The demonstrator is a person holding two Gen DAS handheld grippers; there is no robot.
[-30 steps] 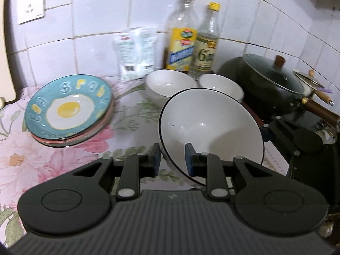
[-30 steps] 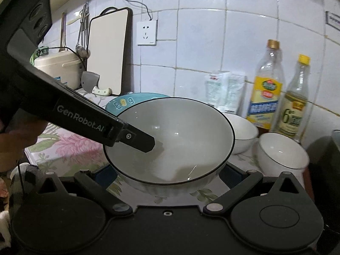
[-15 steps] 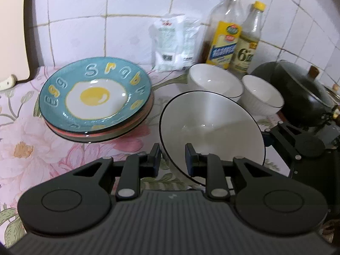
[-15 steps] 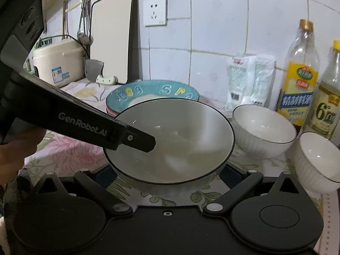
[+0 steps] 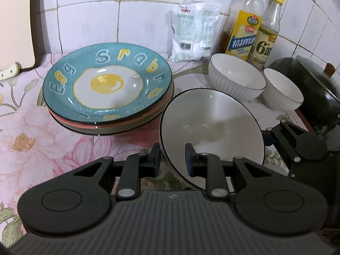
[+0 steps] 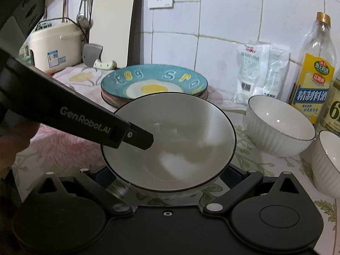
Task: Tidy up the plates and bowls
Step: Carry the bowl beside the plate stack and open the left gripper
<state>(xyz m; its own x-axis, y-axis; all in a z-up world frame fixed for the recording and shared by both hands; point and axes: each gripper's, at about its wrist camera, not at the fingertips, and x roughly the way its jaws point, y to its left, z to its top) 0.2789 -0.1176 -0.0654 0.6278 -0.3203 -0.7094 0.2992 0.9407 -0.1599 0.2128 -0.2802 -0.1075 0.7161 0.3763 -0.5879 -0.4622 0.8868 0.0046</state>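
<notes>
Nearest, left gripper (image 5: 172, 156) clamped across the rim of the black-rimmed white bowl (image 5: 212, 127), one finger inside and one outside; right gripper (image 6: 170, 175) spread wide around the same bowl's underside, pads hidden behind it, so contact cannot be told. Bowl tilted, held over the floral cloth (image 5: 31, 131). Beyond the left gripper, to the left, the stacked egg plate (image 5: 106, 85); beyond to the right, two ribbed white bowls (image 5: 235, 78), then a white packet (image 5: 193, 31) and two bottles (image 5: 244, 27) by the tiled wall.
</notes>
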